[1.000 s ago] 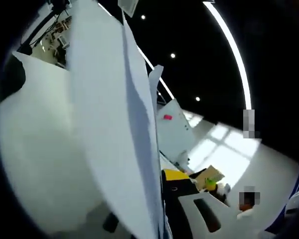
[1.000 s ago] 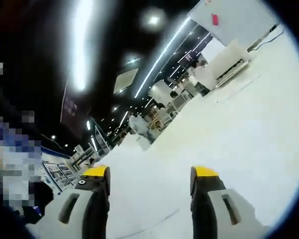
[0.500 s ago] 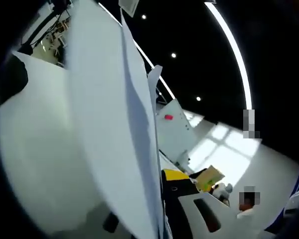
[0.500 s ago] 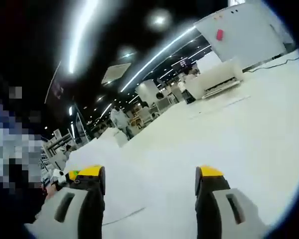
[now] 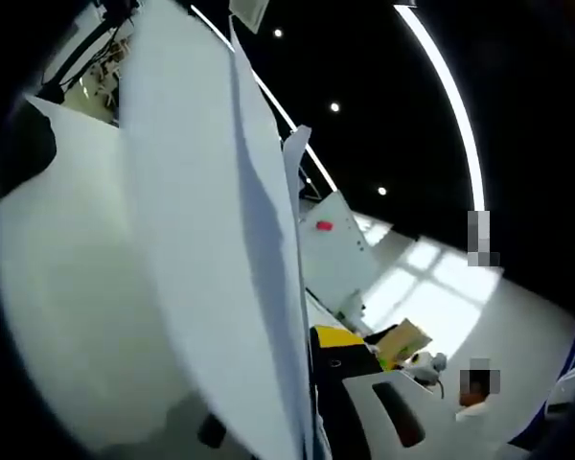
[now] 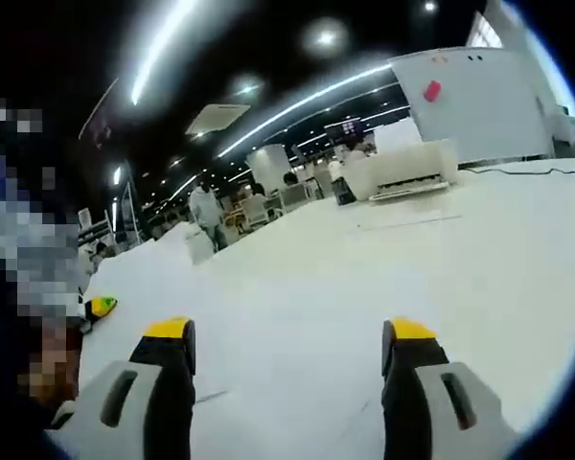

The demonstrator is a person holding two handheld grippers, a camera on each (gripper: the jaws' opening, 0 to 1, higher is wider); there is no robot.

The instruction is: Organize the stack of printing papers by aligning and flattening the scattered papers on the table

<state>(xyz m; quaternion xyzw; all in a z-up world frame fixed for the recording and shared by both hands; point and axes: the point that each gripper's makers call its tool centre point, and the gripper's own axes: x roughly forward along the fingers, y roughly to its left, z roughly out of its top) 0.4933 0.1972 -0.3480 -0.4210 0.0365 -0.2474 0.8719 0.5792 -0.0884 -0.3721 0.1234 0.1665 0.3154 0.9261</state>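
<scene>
Currently left gripper [image 5: 311,383] pinches papers [image 5: 201,268] upright for edge alignment; right gripper [image 6: 287,383] spread wide, empty, over counter [image 6: 364,278].

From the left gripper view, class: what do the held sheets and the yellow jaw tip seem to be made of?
Sheets: thin white matte paper, likely; they curve and show slim stacked edges. Yellow jaw tip: probably a plastic or rubber pad, smooth and evenly coloured, though the picture cannot settle which.

The right claw [image 6: 287,383] has two black jaws capped in yellow, each backed by a pale grey plate with a dark oblong slot. The left claw [image 5: 311,402] looks the same make, though just one black, yellow-capped jaw shows clearly.
</scene>
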